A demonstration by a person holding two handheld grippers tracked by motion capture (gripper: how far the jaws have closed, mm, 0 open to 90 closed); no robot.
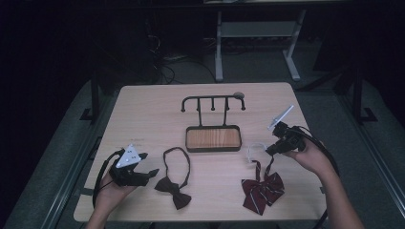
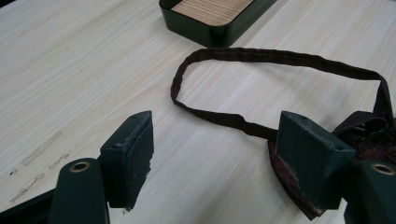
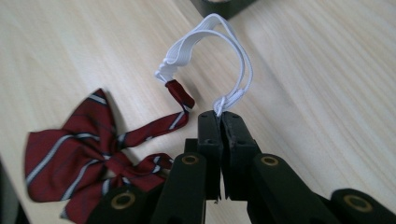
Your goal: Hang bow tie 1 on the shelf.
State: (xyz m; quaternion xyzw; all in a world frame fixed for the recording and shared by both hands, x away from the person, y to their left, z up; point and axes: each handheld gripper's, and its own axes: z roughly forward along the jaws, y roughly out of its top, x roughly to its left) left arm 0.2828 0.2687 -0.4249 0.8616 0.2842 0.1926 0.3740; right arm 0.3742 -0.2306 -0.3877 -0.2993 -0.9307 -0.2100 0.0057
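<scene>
Gripping the white elastic loop (image 1: 256, 149) of the striped bow tie (image 1: 261, 190), our right gripper (image 1: 272, 149) sits at about four o'clock on the wooden table (image 1: 143, 114) in the high view, its jaws pressed together on the band. That tie, dark red with pale stripes, lies flat near the front edge at five o'clock. Our left gripper (image 1: 150, 164) rests at eight o'clock with its jaws spread wide, holding nothing. Just beside it, toward six o'clock, lies a dark brown bow tie (image 1: 174, 183), its thin strap forming an oval loop. At the table's centre stands a black rack (image 1: 213, 102) of thin bent rod with hooks, rising from a shallow black tray (image 1: 213, 149) with a wood-grain floor. Nothing lies between either gripper and its tie.

From the left gripper view, we see the two blocky black pads (image 2: 130, 156) far apart over pale grained tabletop. The brown strap (image 2: 280, 58) arcs from twelve to three o'clock, crinkled fabric, and the knot (image 2: 369, 140) sits partly behind the right-hand jaw. The tray's rounded corner (image 2: 212, 32) shows at twelve o'clock.

From the right gripper view, the jaws meet tightly on the flat, ribbed white elastic (image 3: 224, 51), which arches upward toward twelve o'clock. The striped bow (image 3: 79, 149), satin-like, spreads at eight o'clock.
</scene>
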